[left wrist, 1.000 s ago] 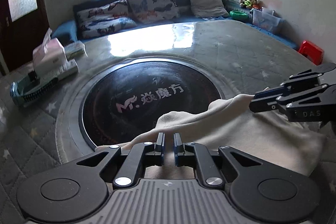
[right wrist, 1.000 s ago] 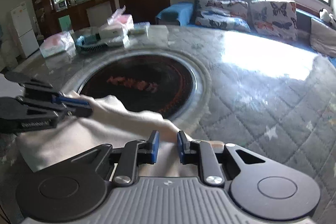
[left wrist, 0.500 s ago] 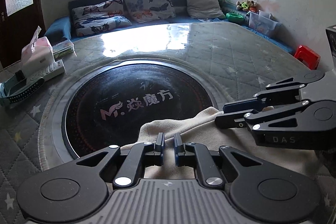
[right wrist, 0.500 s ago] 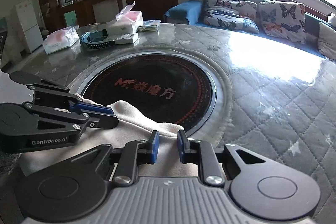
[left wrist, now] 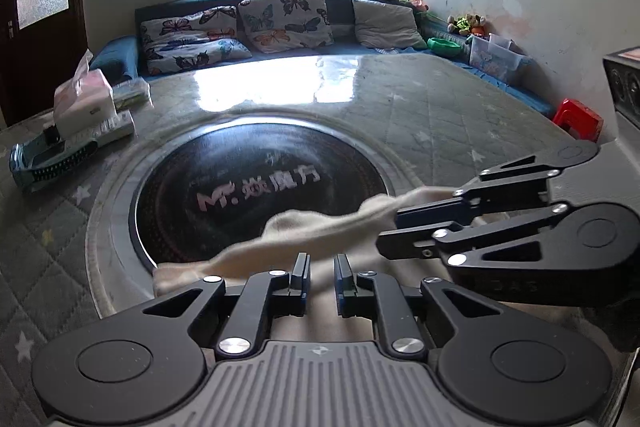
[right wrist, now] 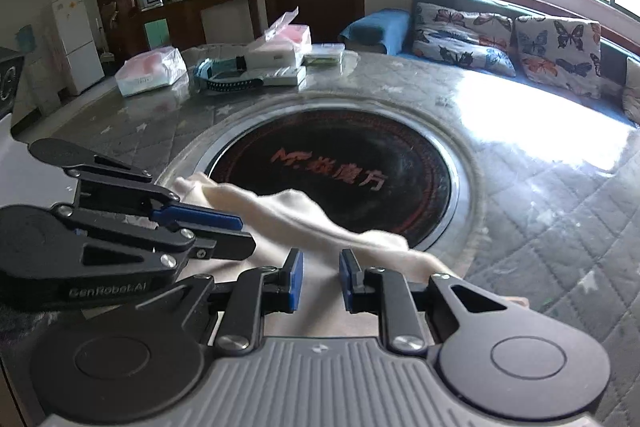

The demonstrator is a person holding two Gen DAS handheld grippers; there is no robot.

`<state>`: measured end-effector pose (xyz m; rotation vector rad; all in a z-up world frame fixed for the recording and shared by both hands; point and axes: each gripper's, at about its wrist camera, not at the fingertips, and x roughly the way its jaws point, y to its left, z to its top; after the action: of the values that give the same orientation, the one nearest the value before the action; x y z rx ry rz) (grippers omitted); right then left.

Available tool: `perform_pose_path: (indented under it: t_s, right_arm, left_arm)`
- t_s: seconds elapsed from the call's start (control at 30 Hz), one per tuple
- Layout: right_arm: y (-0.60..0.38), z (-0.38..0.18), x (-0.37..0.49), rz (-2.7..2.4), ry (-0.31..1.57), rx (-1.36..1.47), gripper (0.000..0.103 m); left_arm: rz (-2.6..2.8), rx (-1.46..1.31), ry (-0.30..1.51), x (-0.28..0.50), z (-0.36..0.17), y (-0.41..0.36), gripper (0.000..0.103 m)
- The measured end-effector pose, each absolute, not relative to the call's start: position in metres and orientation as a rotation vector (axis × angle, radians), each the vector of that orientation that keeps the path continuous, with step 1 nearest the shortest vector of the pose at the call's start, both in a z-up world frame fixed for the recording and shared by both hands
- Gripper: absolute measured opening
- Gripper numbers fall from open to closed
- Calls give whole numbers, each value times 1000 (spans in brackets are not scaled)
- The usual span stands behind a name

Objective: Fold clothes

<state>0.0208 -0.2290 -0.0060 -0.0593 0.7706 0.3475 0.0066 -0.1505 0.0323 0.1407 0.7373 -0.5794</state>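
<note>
A cream garment (left wrist: 320,239) lies folded at the table's near edge, partly over the dark round inset (left wrist: 256,187). It also shows in the right wrist view (right wrist: 304,223). My left gripper (left wrist: 321,269) sits low over the cloth with a narrow gap between its jaws and cloth showing in the gap. My right gripper (right wrist: 320,275) is also low over the cloth, its jaws slightly apart. Each gripper shows in the other's view: the right one (left wrist: 394,231) at the right, the left one (right wrist: 246,231) at the left. I cannot tell whether either pinches cloth.
The round table (left wrist: 420,115) has a quilted grey cover under glass. Tissue packs (right wrist: 280,47), a plastic bag (right wrist: 150,71) and a teal tray (left wrist: 48,159) sit at its far left side. A sofa with butterfly cushions (left wrist: 280,15) runs behind it. A red stool (left wrist: 578,119) stands at right.
Both grippers have drawn closer together over the garment. The cloth's far edge has lifted and bunched into a ridge, and it looks blurred by motion.
</note>
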Motion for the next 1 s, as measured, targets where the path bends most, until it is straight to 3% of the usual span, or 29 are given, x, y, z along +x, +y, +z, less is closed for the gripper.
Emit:
perform_pose_path:
  t_s: [0.27, 1.0]
  right_arm:
    - [-229, -6, 13, 329, 761, -83, 20]
    - [-266, -6, 20, 221, 742, 5, 22]
  left_arm:
    - [-561, 112, 728, 1, 31, -147, 19]
    - [-402, 10, 733, 24, 30, -102, 19]
